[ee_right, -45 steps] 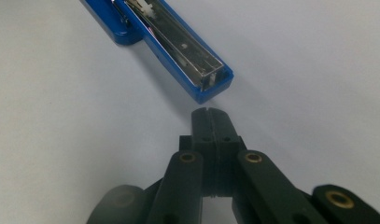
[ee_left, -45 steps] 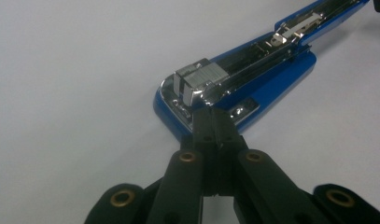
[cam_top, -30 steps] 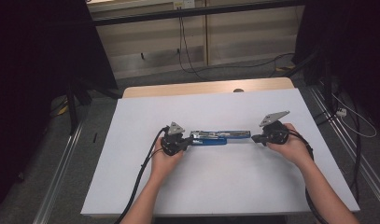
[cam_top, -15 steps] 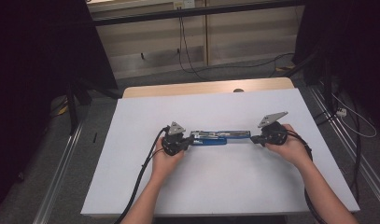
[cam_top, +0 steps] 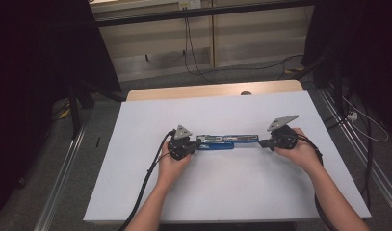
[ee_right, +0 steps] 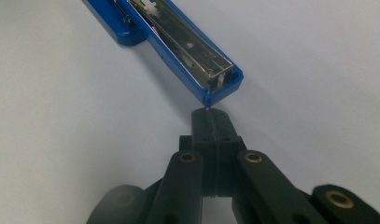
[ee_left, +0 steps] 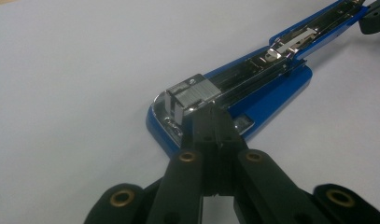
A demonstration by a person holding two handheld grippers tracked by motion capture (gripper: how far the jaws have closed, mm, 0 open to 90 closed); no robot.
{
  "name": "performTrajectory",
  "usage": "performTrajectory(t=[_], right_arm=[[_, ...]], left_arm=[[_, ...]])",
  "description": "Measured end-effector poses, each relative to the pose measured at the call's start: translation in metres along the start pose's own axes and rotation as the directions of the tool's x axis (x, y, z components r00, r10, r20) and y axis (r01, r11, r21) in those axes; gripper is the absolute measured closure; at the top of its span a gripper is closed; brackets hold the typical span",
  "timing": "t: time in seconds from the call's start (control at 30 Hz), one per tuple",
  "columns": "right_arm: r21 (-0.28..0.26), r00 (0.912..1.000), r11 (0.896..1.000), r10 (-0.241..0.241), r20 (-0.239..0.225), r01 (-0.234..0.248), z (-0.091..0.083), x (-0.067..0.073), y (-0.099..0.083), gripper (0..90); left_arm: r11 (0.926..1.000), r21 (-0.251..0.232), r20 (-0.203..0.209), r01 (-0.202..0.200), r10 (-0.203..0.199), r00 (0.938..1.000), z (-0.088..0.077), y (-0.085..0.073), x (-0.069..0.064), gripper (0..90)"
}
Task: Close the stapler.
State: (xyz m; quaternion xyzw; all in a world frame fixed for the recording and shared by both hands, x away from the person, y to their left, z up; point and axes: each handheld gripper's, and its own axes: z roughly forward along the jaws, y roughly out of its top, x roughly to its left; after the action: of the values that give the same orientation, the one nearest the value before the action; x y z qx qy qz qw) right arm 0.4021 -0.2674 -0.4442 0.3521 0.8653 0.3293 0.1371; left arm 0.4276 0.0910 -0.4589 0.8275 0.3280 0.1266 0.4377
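- The blue stapler (cam_top: 222, 142) lay swung fully open and flat near the middle of the white sheet (cam_top: 136, 144), base and metal staple channel toward my left, the top arm stretched toward my right.
- My left claw (ee_left: 211, 122) was closed, jaws pressed together with nothing between them, tips resting on the base end just beside the shiny magazine front.
- My right claw (ee_right: 210, 120) was likewise closed and empty, tips at the blue end of the top arm; touching or just short of it, I could not tell.
- Risk: with both claws shut and only poking at the ends, a push from either side could slide the stapler across the smooth sheet or spin it rather than fold it.
- Risk: the left tips sat on a rounded metal edge, so they could slip off and jab the sheet.
- Risk: a loose staple strip, if one was loaded, could spill from the open channel; I could not see one clearly.
- Surface: the plain white sheet covered a light wooden table (cam_top: 208, 90), bare apart from the stapler.
- Room: dim, dark drapes at both sides, cables (cam_top: 191, 48) on a grey floor, metal rails along the table.
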Motion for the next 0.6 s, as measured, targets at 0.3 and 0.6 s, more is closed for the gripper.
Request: performTrajectory(t=[0.3,0.6], right_arm=[[-0.012,1.0000,1.000,0.000,0.000,0.000,-0.0017,0.0000,0.0004,90.0],[-0.015,1.0000,1.000,-0.003,-0.001,0.002,-0.0027,-0.0001,0.0008,90.0]], left_arm=[[1.0000,-0.002,-0.008,0.005,-0.005,1.0000,-0.0003,-0.0002,0.0023,90.0],[1.0000,-0.004,-0.008,0.007,-0.007,0.9999,-0.0003,-0.0005,0.0027,90.0]])
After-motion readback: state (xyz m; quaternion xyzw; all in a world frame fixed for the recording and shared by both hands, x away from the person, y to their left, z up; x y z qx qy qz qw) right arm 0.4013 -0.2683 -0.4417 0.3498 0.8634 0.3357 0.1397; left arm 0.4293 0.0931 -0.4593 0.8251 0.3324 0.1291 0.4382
